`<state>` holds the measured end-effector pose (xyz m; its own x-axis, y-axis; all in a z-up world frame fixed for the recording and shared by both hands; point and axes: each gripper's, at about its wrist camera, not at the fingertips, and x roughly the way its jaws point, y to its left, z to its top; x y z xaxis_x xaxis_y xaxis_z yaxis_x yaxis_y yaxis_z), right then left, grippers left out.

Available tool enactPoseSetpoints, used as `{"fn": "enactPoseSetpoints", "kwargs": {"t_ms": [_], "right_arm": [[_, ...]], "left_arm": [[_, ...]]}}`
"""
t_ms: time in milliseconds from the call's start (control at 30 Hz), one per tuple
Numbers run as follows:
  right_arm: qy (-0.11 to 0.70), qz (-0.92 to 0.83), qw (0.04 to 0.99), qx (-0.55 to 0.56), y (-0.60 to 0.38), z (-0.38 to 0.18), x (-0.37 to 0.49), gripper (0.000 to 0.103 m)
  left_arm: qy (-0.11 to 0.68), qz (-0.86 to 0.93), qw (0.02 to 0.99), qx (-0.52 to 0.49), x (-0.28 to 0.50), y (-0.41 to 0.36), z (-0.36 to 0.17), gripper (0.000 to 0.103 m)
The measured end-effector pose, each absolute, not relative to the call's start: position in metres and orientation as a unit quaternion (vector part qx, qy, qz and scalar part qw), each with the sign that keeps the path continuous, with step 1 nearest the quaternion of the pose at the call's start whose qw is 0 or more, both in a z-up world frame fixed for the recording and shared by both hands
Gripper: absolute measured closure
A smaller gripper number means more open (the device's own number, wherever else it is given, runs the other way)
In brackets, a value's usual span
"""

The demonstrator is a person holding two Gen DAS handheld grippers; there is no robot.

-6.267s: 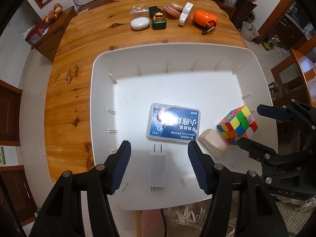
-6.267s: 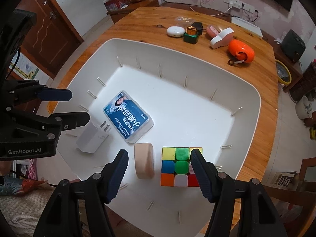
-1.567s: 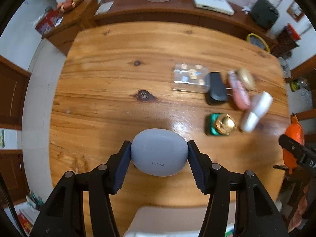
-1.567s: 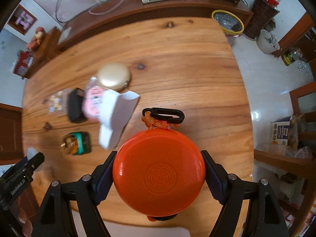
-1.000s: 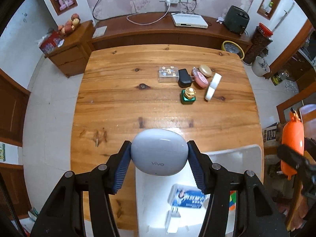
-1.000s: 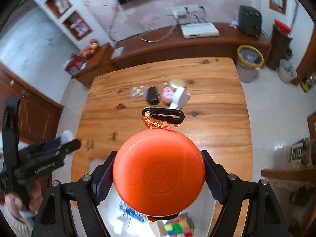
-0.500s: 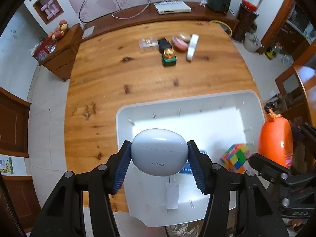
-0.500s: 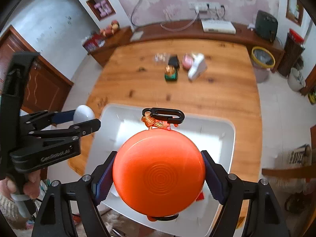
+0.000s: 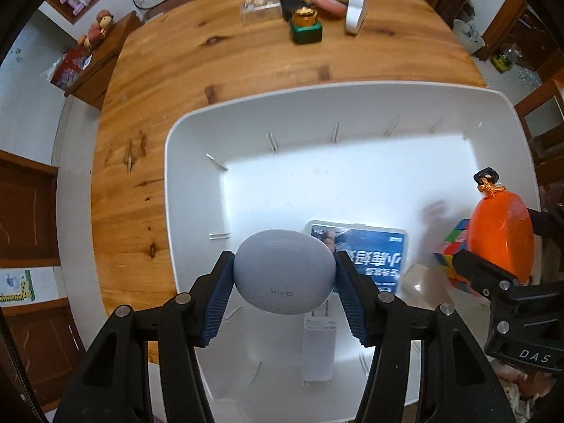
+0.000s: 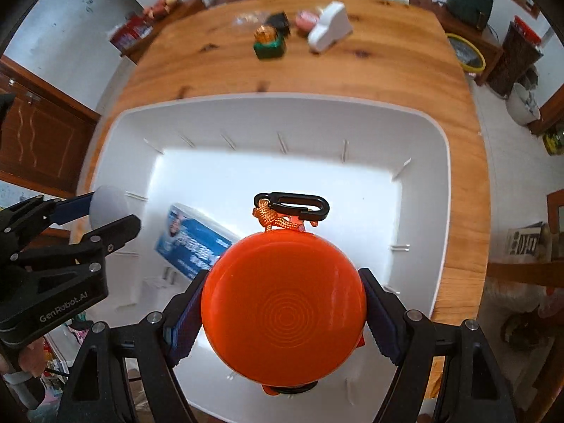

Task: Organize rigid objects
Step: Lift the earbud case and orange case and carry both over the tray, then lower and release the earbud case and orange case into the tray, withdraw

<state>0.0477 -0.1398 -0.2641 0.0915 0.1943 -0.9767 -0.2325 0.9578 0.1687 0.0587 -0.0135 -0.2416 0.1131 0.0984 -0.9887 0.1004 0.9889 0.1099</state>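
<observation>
your left gripper point(image 9: 284, 282) clamps the vivo earbud case point(image 9: 284, 272) above the near left of the white bin point(image 9: 352, 95); your right gripper point(image 10: 283, 308) clamps the orange disc case point(image 10: 283, 308) over its near right. risk: a high release lets either smooth shell bounce onto the blue-label box point(image 9: 366, 250) or charger point(image 9: 318, 347). only the left view shows the rubik's cube point(image 9: 453, 253); the right view's disc hides it.
</observation>
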Motion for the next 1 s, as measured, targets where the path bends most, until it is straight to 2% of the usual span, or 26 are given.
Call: {"fn": "enactPoseSetpoints", "kwargs": {"t_ms": [700,1000], "right_arm": [[0.687,0.129,0.712,-0.073,-0.109,-0.305,0.068,0.022],[0.669,0.132,0.724,-0.105,-0.104,-0.294,0.058,0.021]], "left_arm": [[0.68,0.013,0.729,0.08,0.082,-0.005,-0.277,0.043],[0.683,0.015,0.728,0.06,0.087,-0.001,-0.277,0.042]]}}
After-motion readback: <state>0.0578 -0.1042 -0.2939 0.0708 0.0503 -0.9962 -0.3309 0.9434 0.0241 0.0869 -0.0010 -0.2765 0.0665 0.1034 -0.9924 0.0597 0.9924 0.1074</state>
